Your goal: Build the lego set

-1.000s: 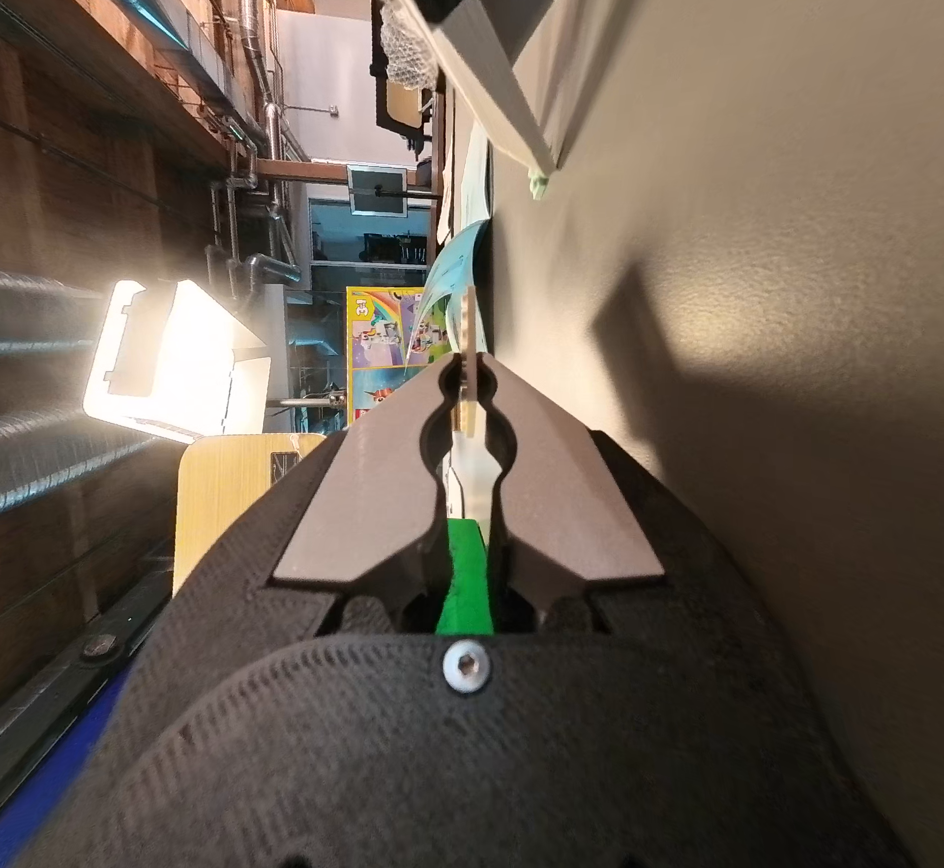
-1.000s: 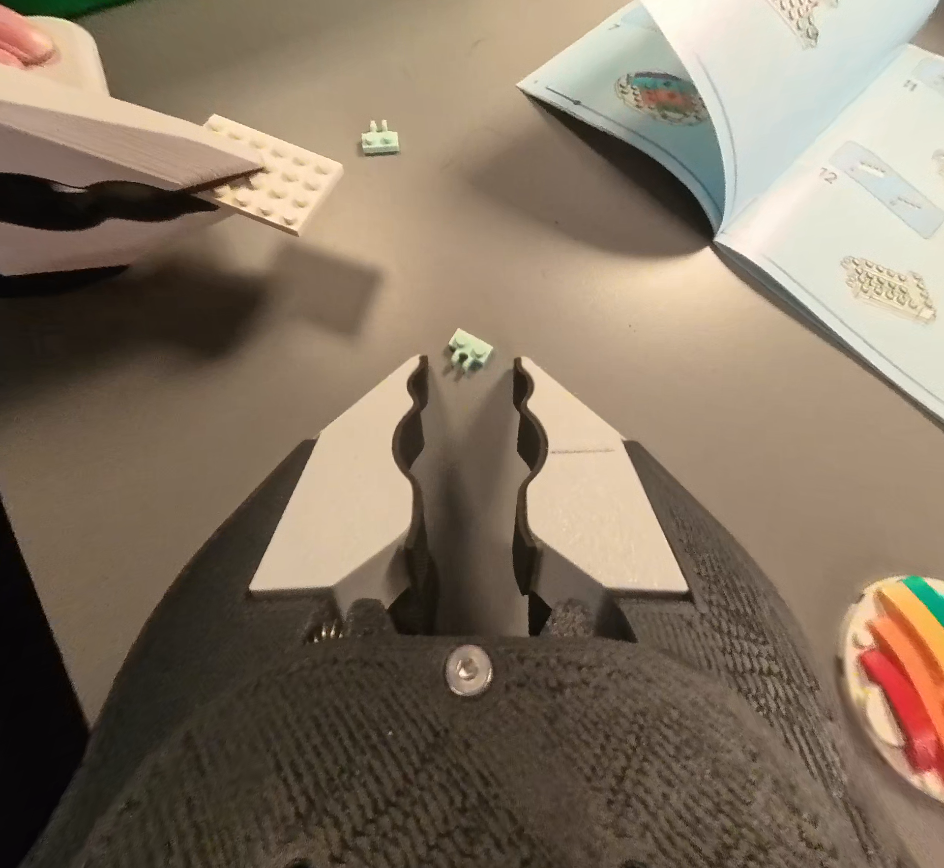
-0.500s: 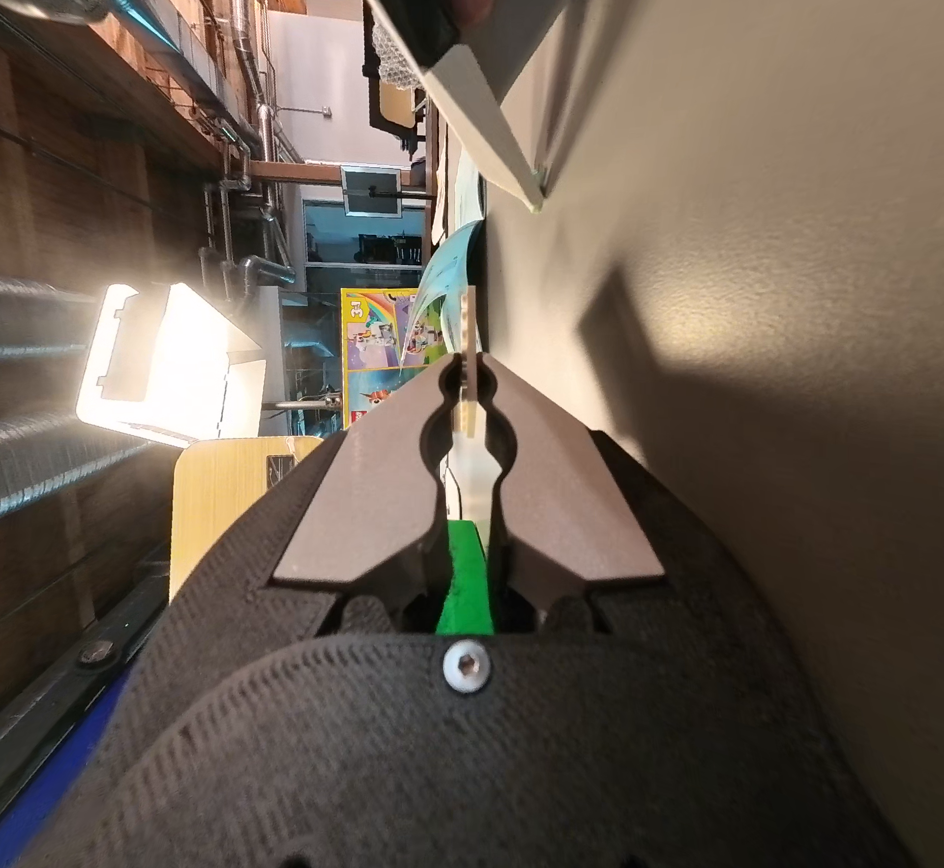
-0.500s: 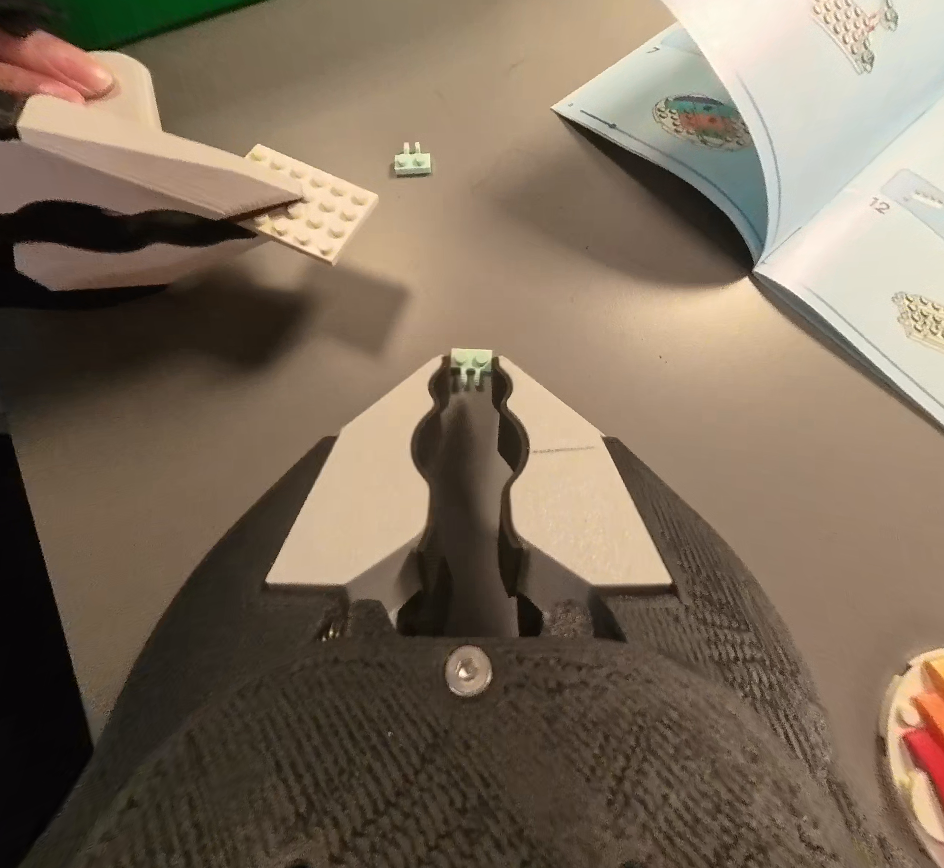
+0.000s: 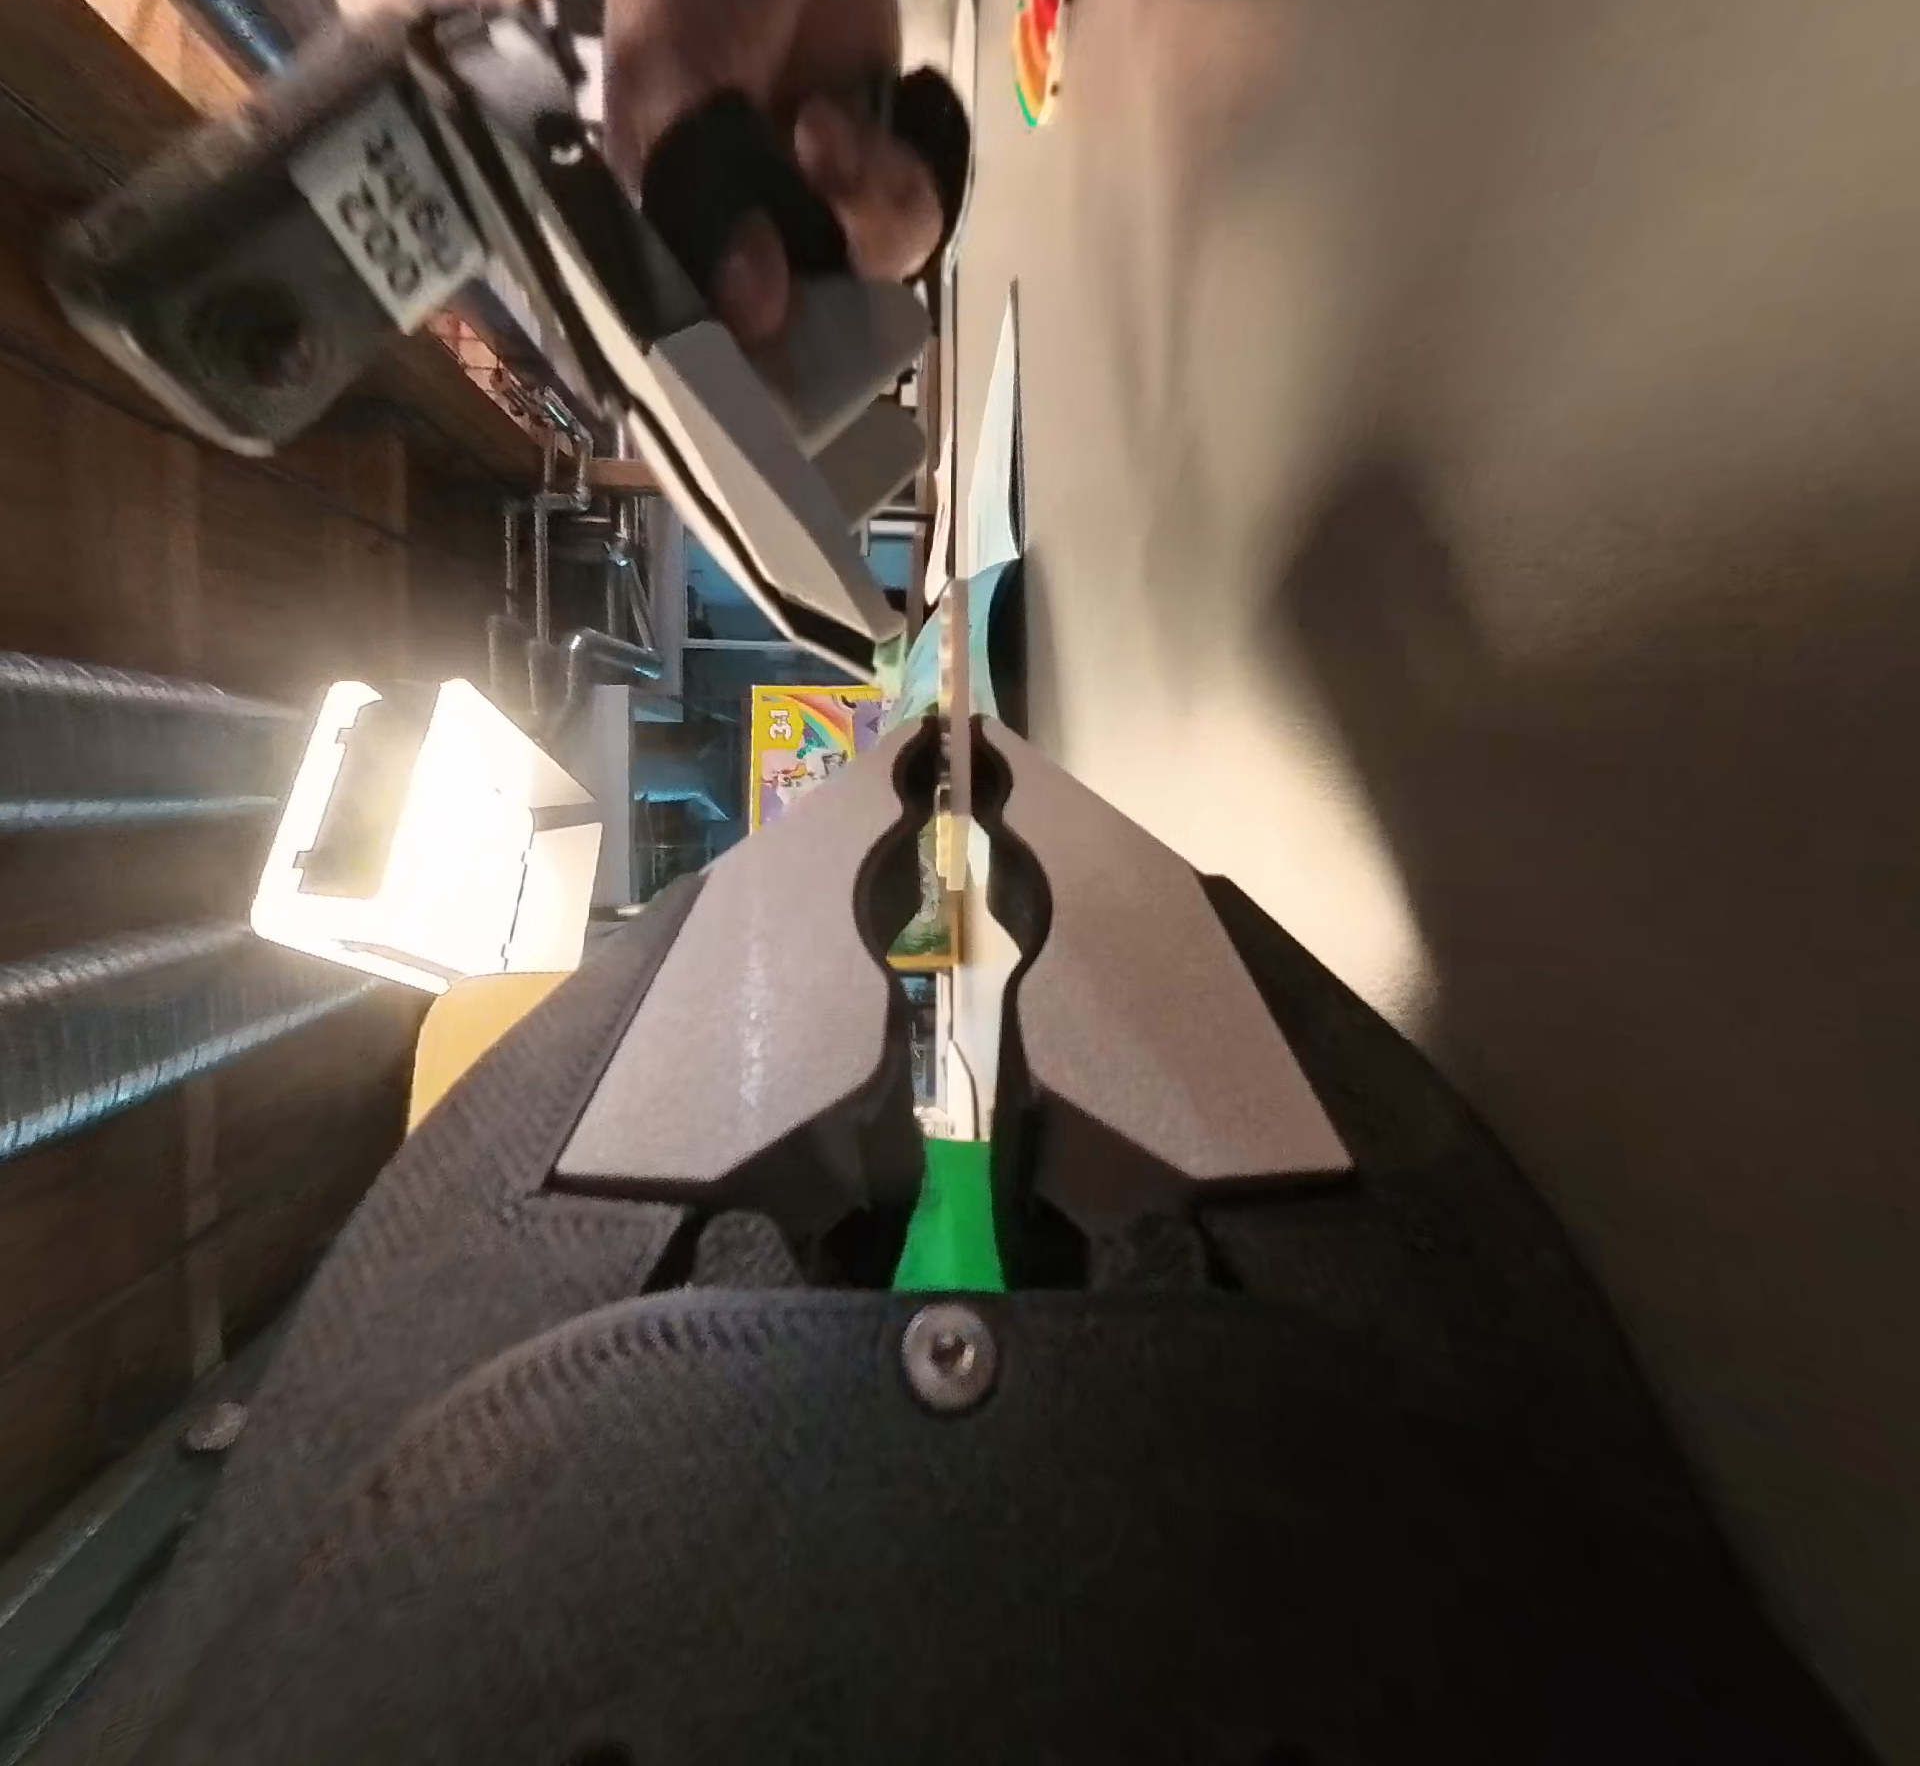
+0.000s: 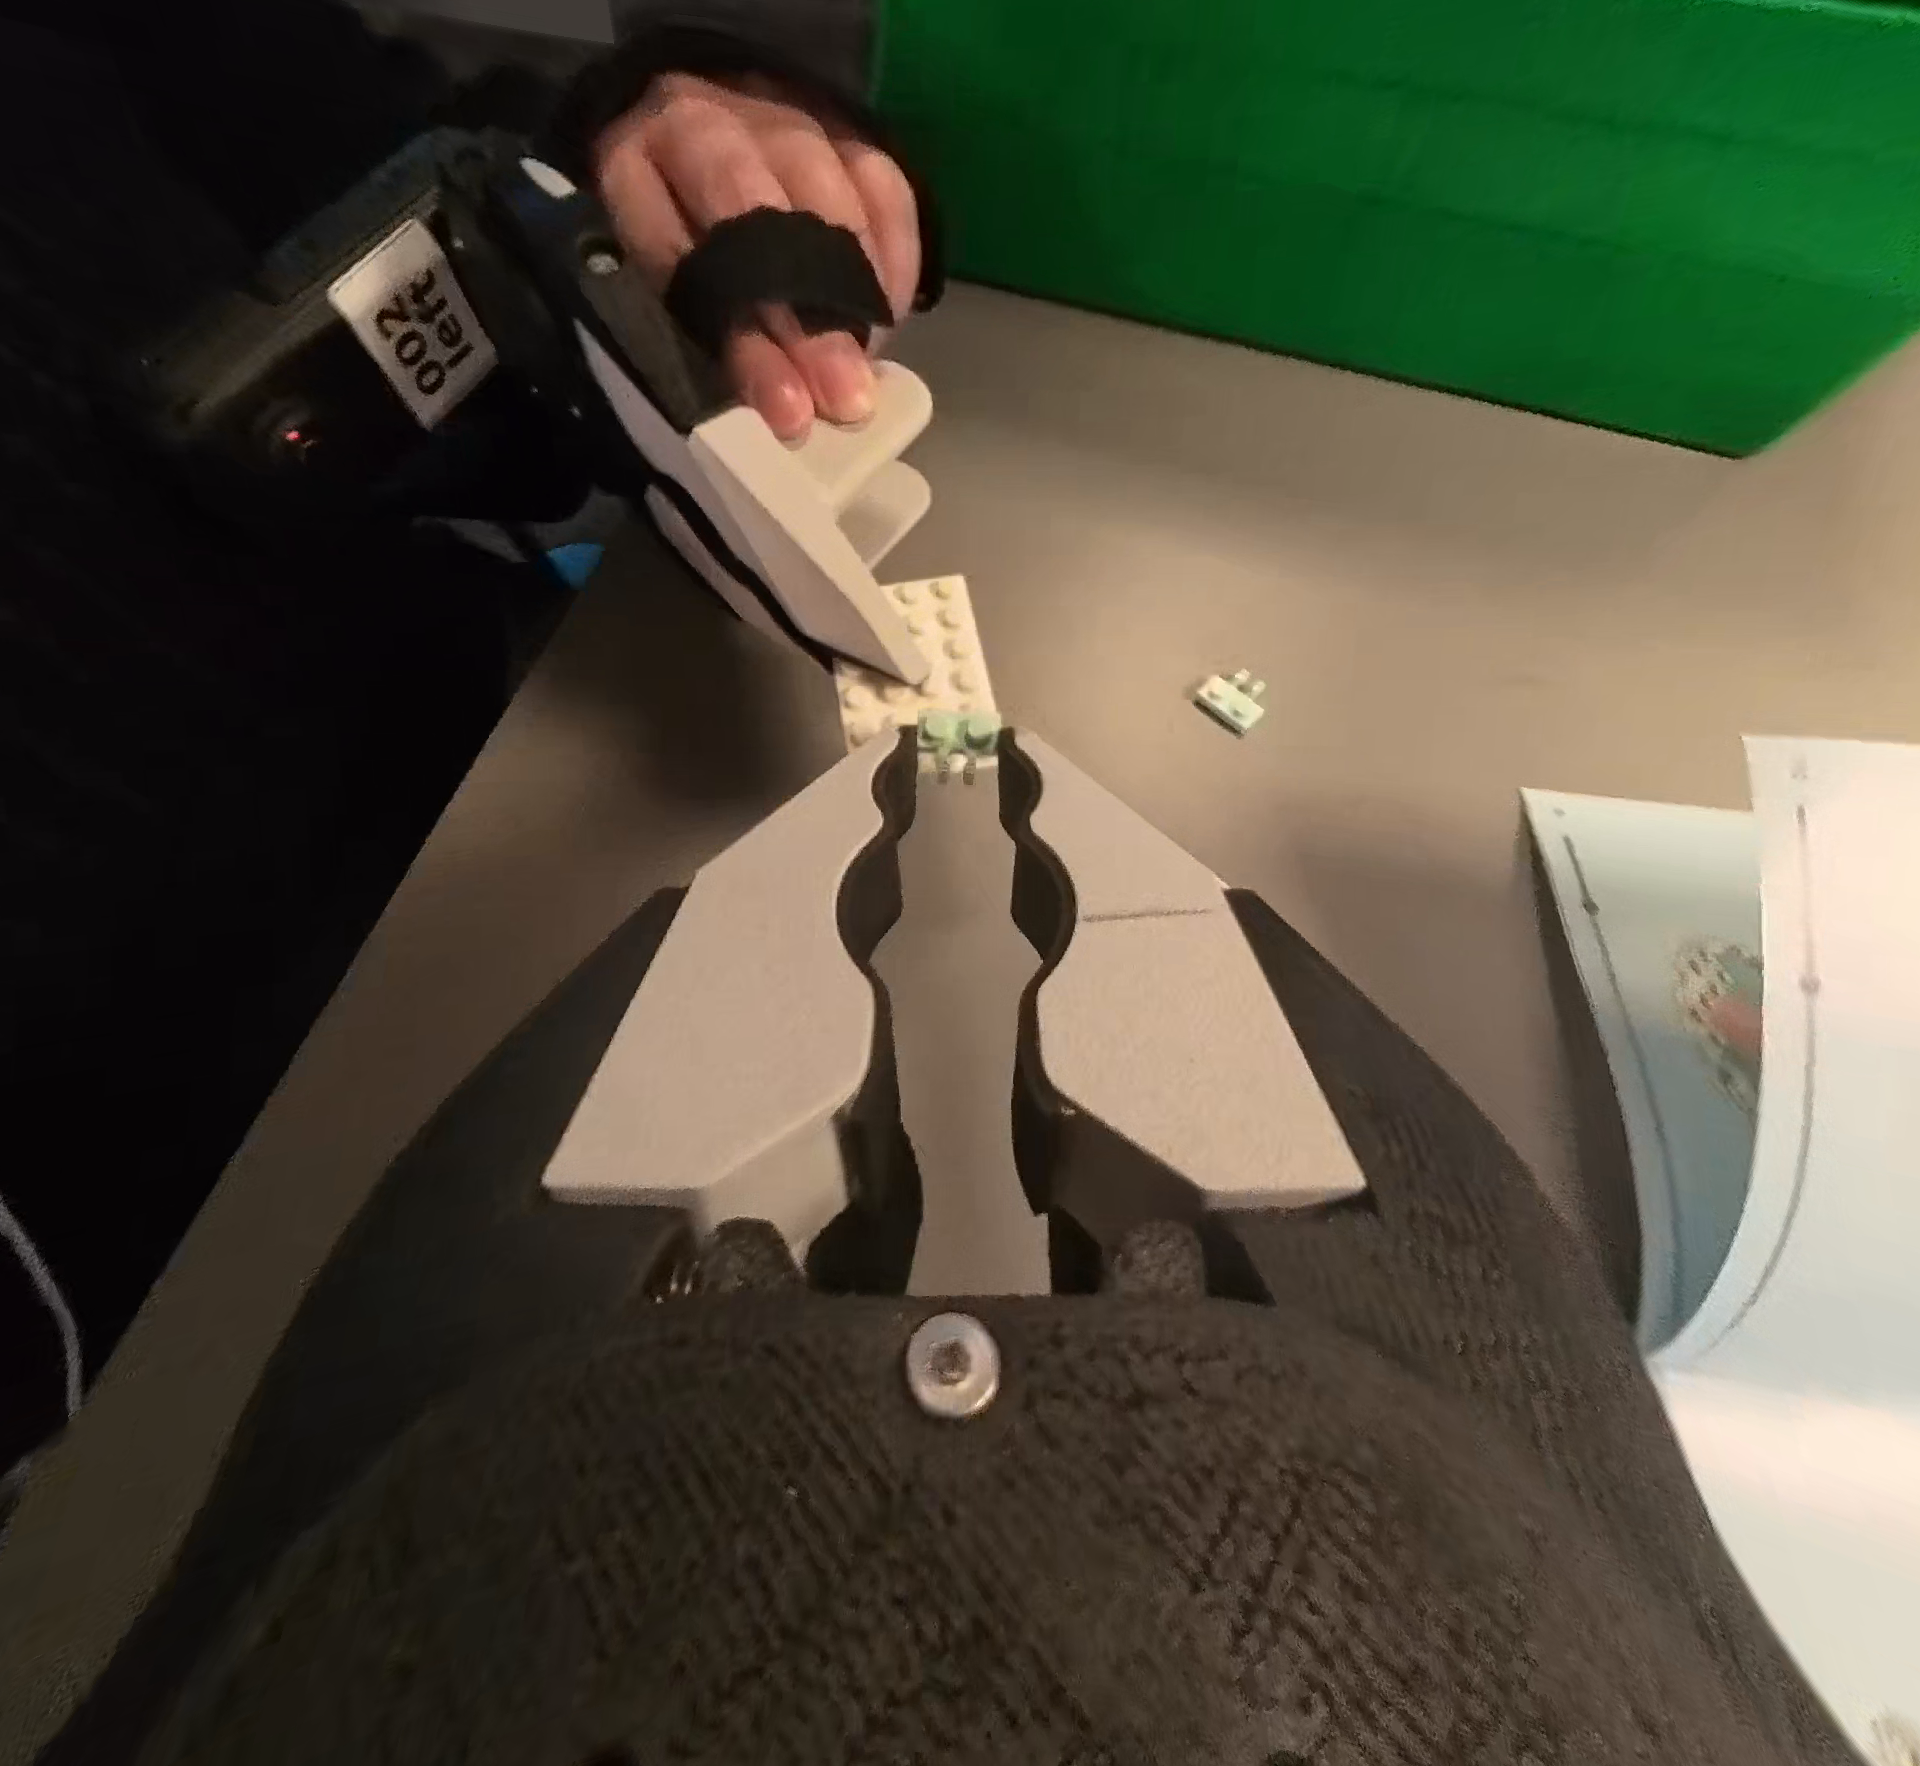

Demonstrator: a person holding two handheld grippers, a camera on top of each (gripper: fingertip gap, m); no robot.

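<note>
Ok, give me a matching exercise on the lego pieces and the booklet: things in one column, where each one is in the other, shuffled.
Things:
1. white studded plate
2. mint piece with two studs
3. second mint piece
4. instruction booklet

Places:
A. lying loose on the table
B. pinched at the tips of the right tool
C. open at the right edge of the right wrist view
D. held by the left tool

Pairs: 1-D, 2-B, 3-A, 4-C

Booklet (image 6: 1766, 1041) cut off (right edge); left tool's (image 6: 914, 677) tips over plate (image 6: 951, 636)
</note>
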